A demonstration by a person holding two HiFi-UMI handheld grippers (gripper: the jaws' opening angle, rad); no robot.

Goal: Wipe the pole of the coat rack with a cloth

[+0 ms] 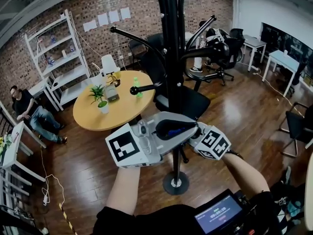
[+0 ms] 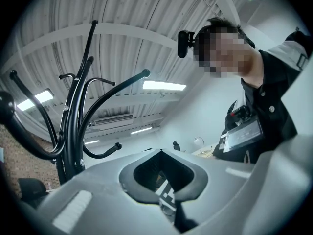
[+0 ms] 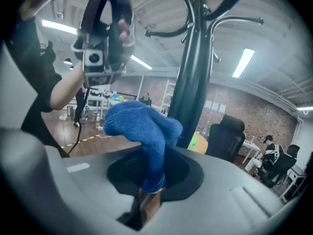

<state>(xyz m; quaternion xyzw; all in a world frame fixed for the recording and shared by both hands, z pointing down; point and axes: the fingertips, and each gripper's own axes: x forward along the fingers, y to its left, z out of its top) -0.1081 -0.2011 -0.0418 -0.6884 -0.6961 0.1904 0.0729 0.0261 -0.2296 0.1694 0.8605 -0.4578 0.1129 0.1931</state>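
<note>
The black coat rack pole rises at the middle of the head view from a round base on the wood floor. My right gripper is shut on a blue cloth, whose bunched end stands just in front of the pole. In the head view the cloth shows between grey jaws right against the pole, at about mid height. My left gripper has its jaws together with nothing in them. It is beside the right gripper, and the rack's pole and curved hooks rise at its left.
A round wooden table with a potted plant, a lamp and a green bottle stands behind the rack on the left. Black office chairs are right behind the pole. A person sits at far left by white shelves.
</note>
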